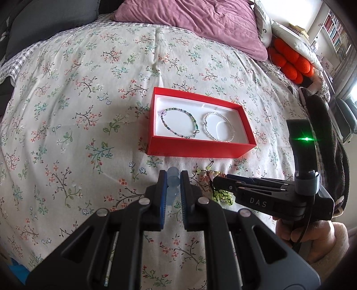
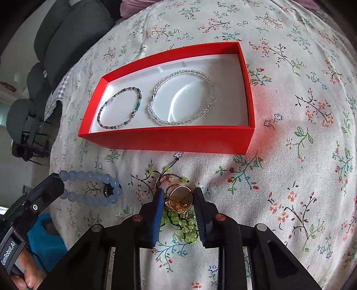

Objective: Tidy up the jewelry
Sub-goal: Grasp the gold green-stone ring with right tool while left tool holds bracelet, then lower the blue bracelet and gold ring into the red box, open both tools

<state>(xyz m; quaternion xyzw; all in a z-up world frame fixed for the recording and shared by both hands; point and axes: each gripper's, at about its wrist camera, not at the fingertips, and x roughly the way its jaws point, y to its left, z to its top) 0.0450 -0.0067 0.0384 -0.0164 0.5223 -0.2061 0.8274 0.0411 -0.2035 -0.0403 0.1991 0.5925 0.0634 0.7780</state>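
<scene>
A red box [image 1: 196,150] [image 2: 169,139] with a white lining lies on the floral bedspread. In it lie a dark green beaded bracelet [image 1: 179,121] [image 2: 119,107] and a clear beaded bracelet [image 1: 217,127] [image 2: 181,97]. My left gripper [image 1: 173,178] is shut on a pale blue beaded bracelet [image 1: 173,176] [image 2: 89,187], just in front of the box. My right gripper [image 2: 178,195] [image 1: 214,181] has its fingers either side of a gold ring piece [image 2: 179,197] that lies on a yellow-green beaded bracelet [image 2: 180,225] [image 1: 223,195]; whether they grip it is unclear.
A purple pillow [image 1: 196,20] lies at the head of the bed. Orange knotted cushions [image 1: 290,62] and a dark garment [image 1: 323,125] sit at the right edge. Grey chairs [image 2: 67,38] stand beyond the bed's left side.
</scene>
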